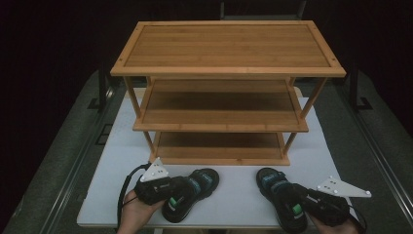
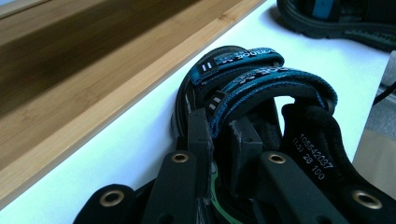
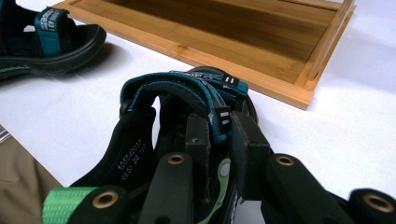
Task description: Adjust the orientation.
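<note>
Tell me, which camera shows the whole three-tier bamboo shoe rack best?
The high view: the three-tier bamboo shoe rack stands there complete, all three shelves and its posts visible. The left gripper view catches just a slanting strip of its bottom board; the right gripper view shows its bottom shelf and one post.

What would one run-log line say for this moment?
left tool: shut on left sandal strap | right tool: shut on right sandal strap | rack: bare

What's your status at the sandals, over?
Left gripper shut on left sandal strap. Right gripper shut on right sandal strap. Both sandals on table; rack ahead, nothing between.
</note>
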`<move>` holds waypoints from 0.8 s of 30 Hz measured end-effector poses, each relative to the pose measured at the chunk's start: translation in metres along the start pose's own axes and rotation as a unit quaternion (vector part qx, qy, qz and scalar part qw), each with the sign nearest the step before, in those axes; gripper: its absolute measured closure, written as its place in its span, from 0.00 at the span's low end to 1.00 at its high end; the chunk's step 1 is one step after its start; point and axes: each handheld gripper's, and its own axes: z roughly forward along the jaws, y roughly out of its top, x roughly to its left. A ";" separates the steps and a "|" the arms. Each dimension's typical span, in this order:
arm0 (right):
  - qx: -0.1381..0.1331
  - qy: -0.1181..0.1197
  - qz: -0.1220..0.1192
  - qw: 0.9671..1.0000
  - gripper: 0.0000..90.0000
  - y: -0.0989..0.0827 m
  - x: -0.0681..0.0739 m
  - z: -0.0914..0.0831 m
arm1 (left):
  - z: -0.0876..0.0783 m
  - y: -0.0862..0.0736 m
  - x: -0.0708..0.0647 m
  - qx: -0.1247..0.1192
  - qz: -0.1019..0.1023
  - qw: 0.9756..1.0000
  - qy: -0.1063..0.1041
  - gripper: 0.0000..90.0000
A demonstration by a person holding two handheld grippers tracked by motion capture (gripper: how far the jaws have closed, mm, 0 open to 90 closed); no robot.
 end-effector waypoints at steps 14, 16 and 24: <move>-0.018 0.017 0.000 1.000 0.88 0.014 0.003 -0.002 | -0.008 0.011 0.007 -0.019 -0.009 1.000 0.003 0.91; -0.018 0.019 -0.002 1.000 0.88 0.017 0.004 -0.001 | -0.009 0.012 0.009 -0.021 -0.011 1.000 0.001 0.91; -0.017 0.032 0.000 0.999 0.92 0.025 0.006 0.008 | -0.007 0.022 0.014 -0.026 -0.010 1.000 -0.001 0.91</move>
